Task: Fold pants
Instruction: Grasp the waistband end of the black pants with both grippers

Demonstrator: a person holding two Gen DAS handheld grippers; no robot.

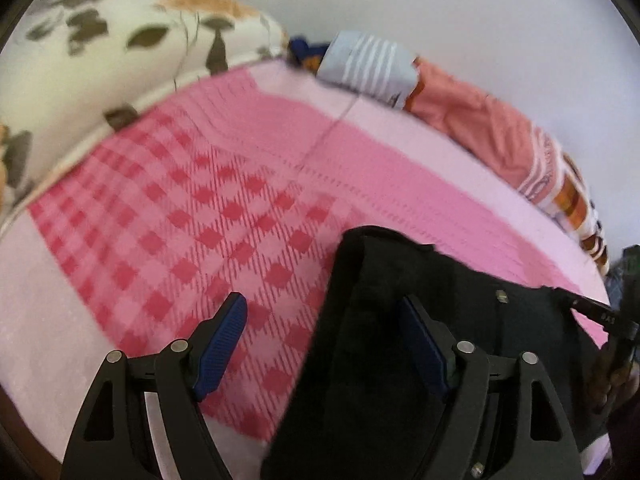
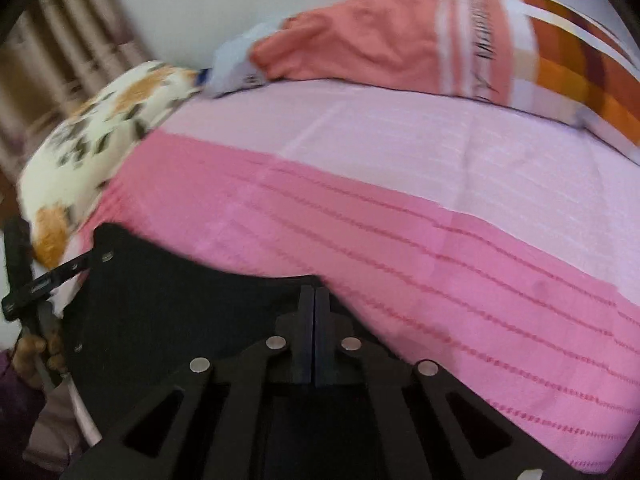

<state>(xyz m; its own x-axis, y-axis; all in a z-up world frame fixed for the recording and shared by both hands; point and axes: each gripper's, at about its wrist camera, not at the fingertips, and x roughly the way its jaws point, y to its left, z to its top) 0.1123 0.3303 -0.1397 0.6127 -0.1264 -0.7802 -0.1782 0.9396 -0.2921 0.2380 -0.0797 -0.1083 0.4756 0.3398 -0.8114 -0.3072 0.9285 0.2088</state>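
Note:
Black pants (image 1: 400, 280) lie on the pink bedspread (image 1: 224, 168), with a metal rivet showing on them. My left gripper (image 1: 324, 312) is open above the pants' left edge. Its right blue pad (image 1: 420, 336) hangs over the dark cloth and its left pad (image 1: 224, 332) over the checked spread. In the right wrist view the pants (image 2: 180, 300) fill the lower left. My right gripper (image 2: 315, 292) is shut, its fingertips pinched on a peak of the pants' far edge. A black strap (image 2: 48, 280) sticks out from the pants' left corner.
A cream pillow with leaf print (image 1: 100, 60) lies at the far left of the bed. An orange and striped bundle of cloth (image 2: 400, 36) runs along the white wall (image 1: 440, 0). Beige curtains (image 2: 60, 40) hang beyond the pillow.

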